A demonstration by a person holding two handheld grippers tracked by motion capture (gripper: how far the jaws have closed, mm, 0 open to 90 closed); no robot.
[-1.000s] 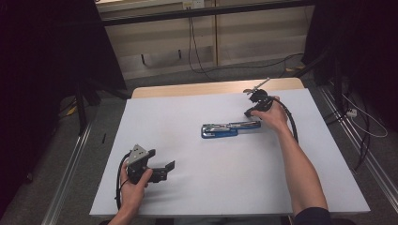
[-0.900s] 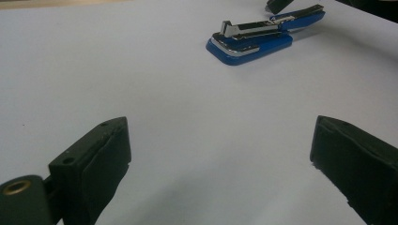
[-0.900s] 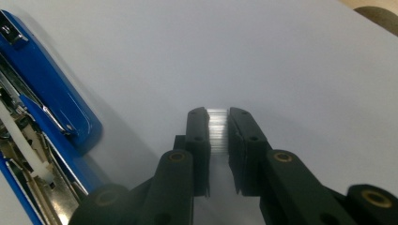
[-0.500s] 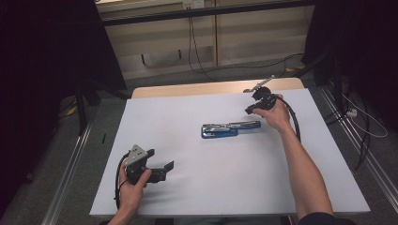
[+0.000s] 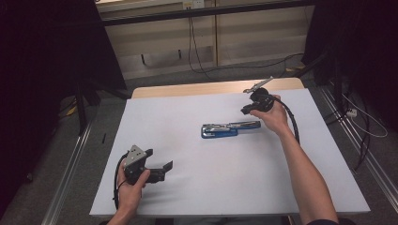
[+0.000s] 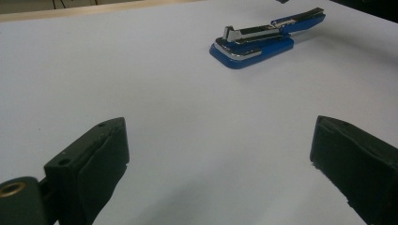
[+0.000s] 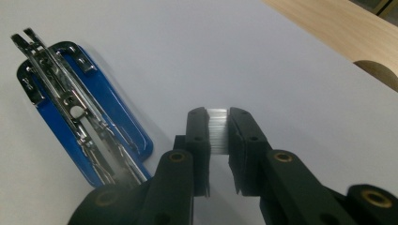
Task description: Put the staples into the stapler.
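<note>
I am pinching a silvery strip of staples in the right gripper, just beside the opened blue metal stapler lying mid-tabletop. Left gripper, fingers spread, is resting idle. Next: aligning the strip with the magazine channel.

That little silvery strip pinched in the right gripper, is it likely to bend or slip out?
The strip of staples looks like fine glued wires, so it is probably light and stiff but could snap if squeezed sideways. Its shiny metal may slide against the right gripper, though the flat black pads clamp both faces, so it seems fairly secure.
</note>
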